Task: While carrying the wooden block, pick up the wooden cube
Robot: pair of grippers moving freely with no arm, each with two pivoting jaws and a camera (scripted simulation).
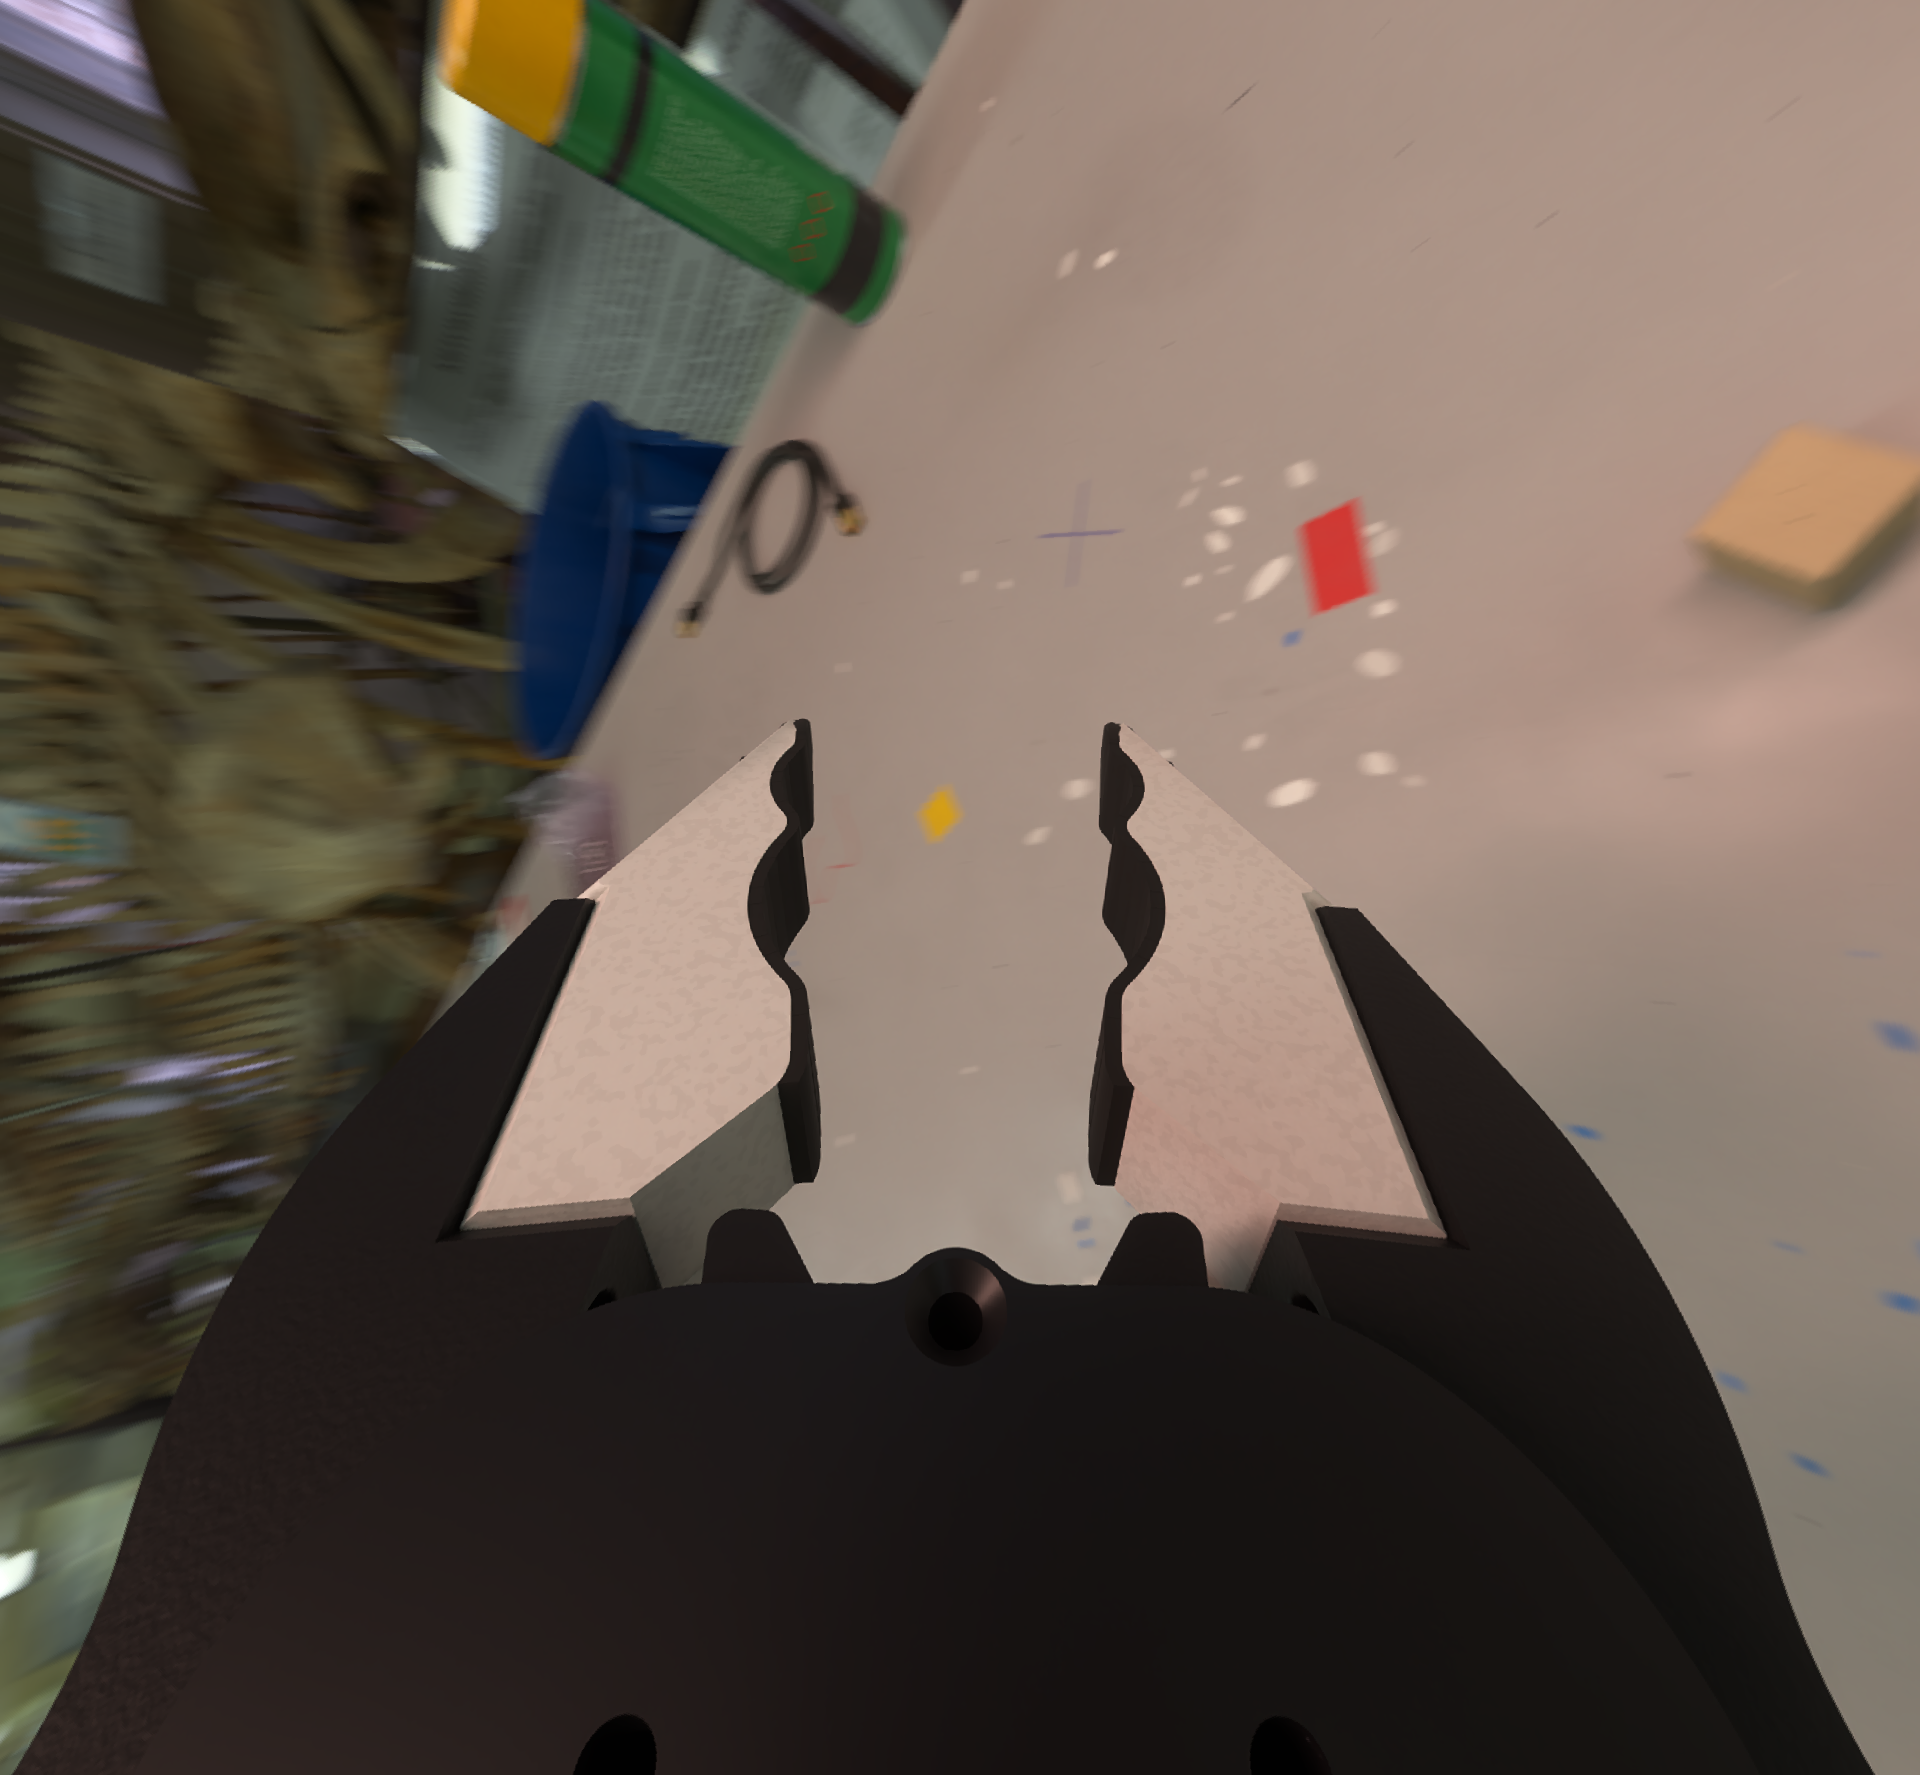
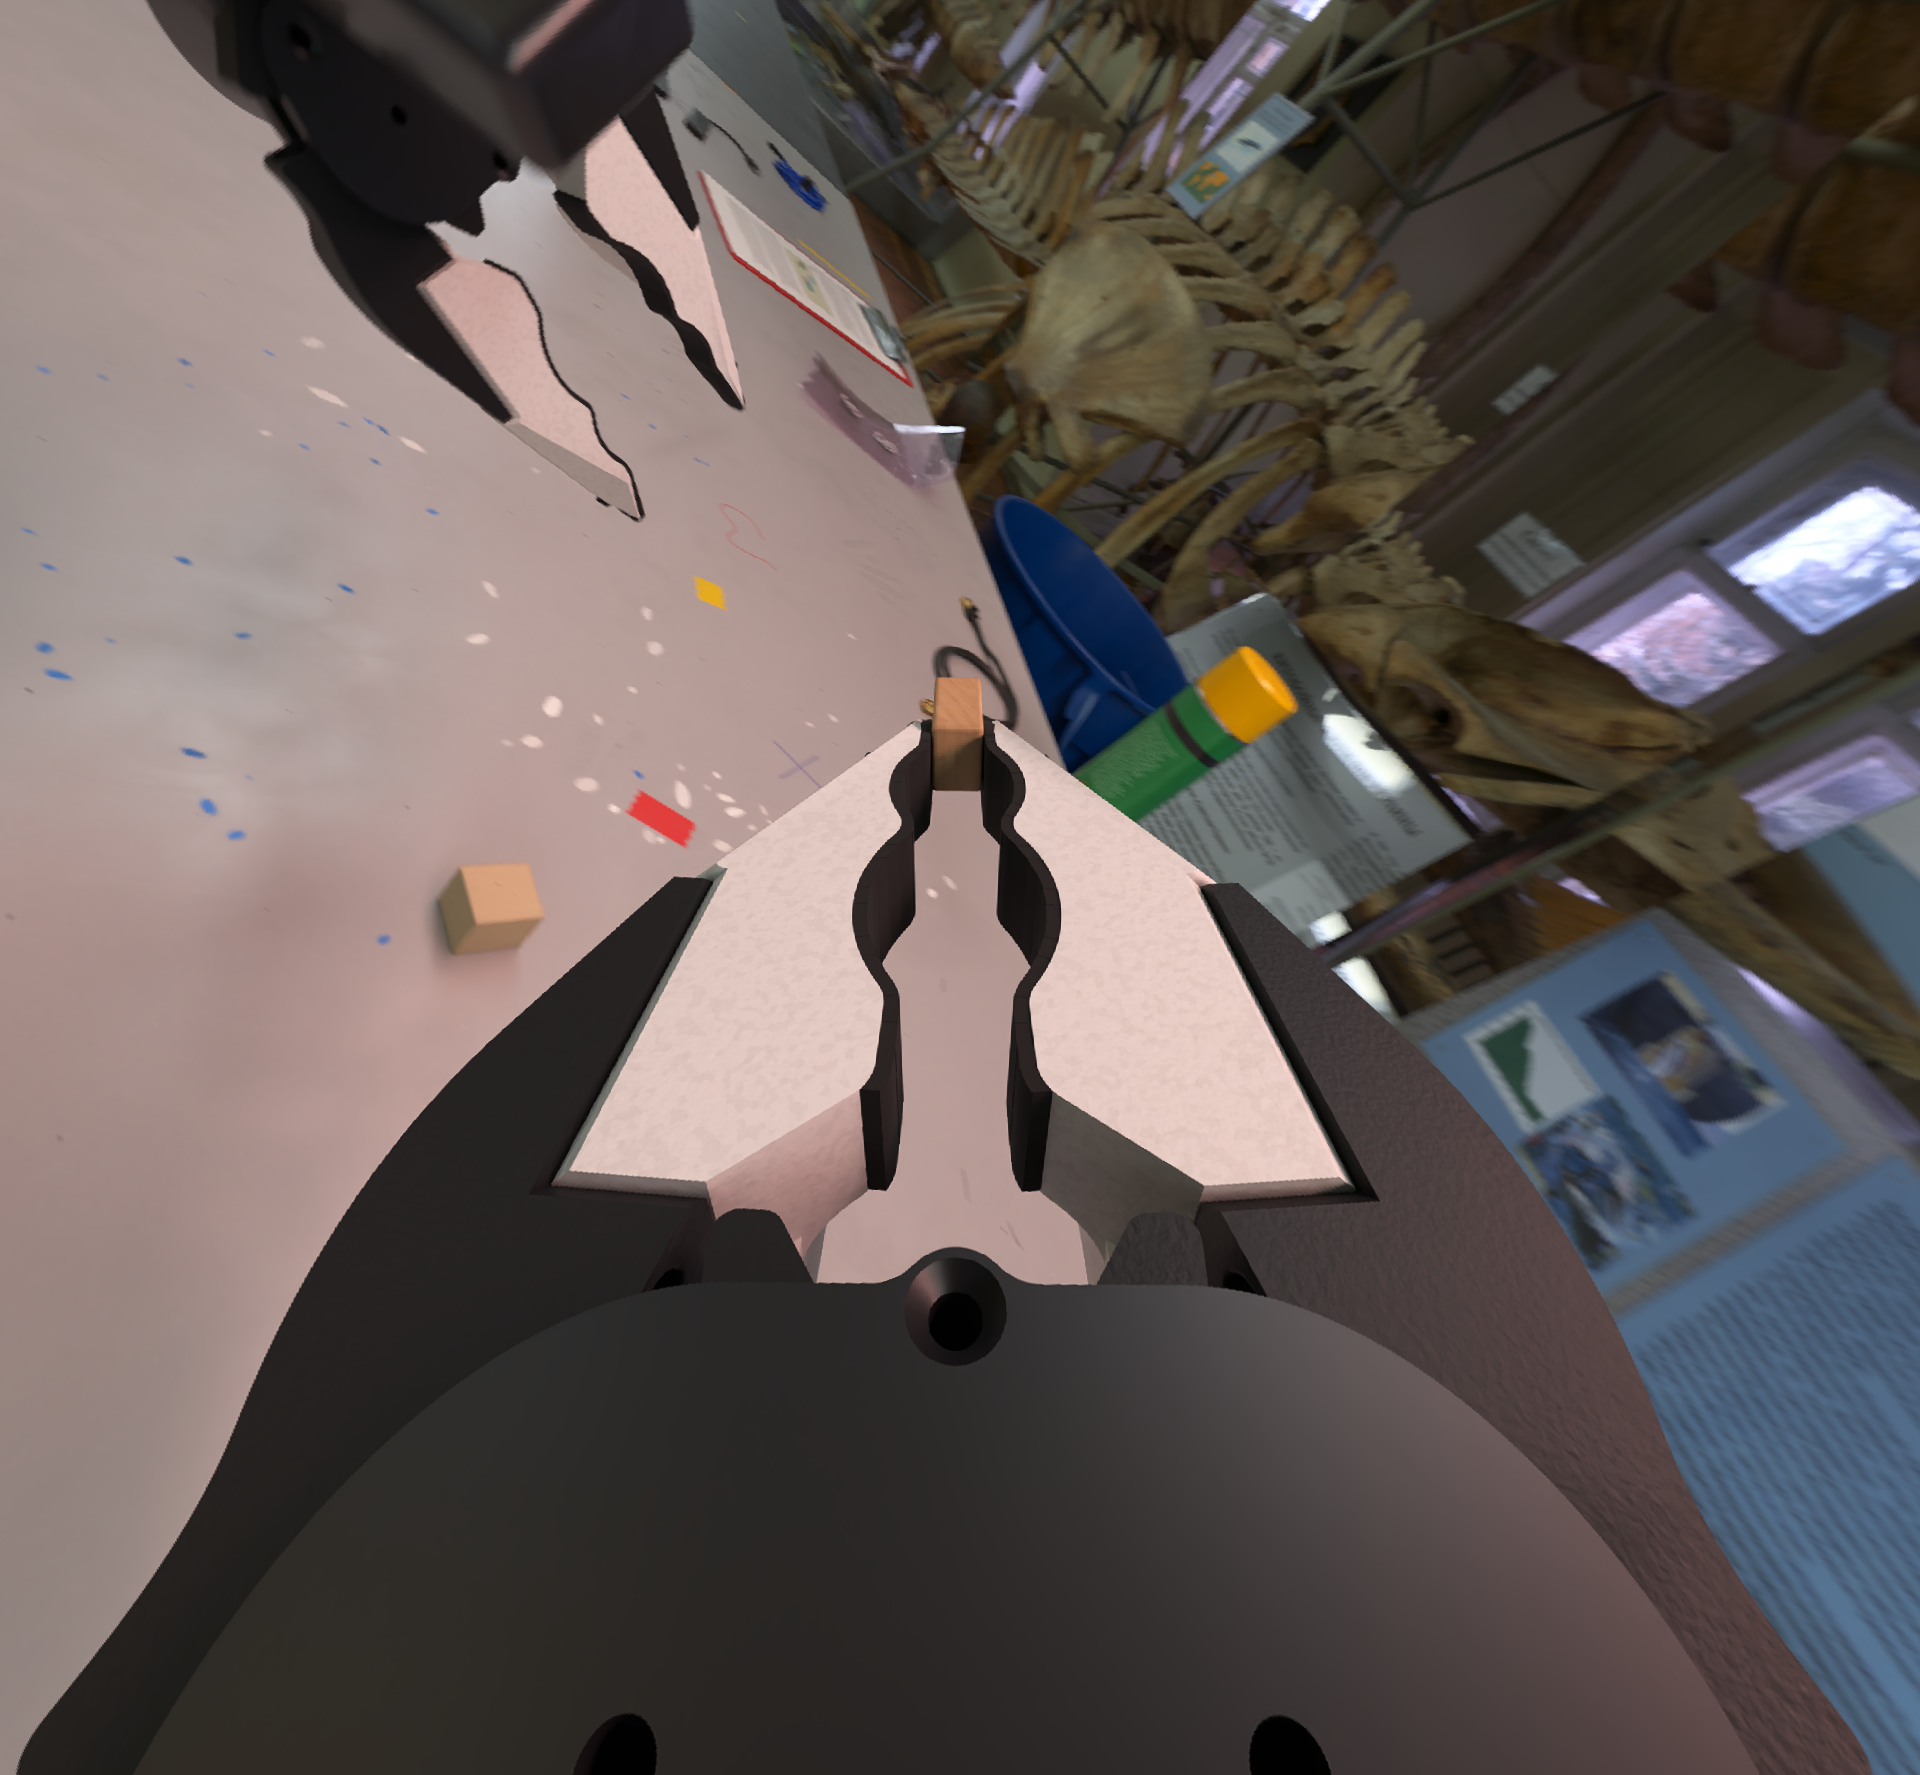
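Note:
My right gripper (image 2: 957, 738) is shut on a small wooden block (image 2: 957, 733), held at the fingertips above the table. The wooden cube (image 2: 490, 906) lies on the pale table, to the left of the right gripper; it also shows in the left wrist view (image 1: 1810, 512) at the far right. My left gripper (image 1: 956, 738) is open and empty above the table, well left of the cube. It shows in the right wrist view (image 2: 686, 452) at the upper left, jaws apart.
A green can with an orange cap (image 1: 665, 120) stands near the table edge, beside a blue bin (image 1: 592, 572) and a black cable (image 1: 774, 520). Red (image 1: 1335, 553) and yellow (image 1: 940, 811) marks lie on the table (image 1: 1455, 167). A red-edged sheet (image 2: 800, 271) lies farther off.

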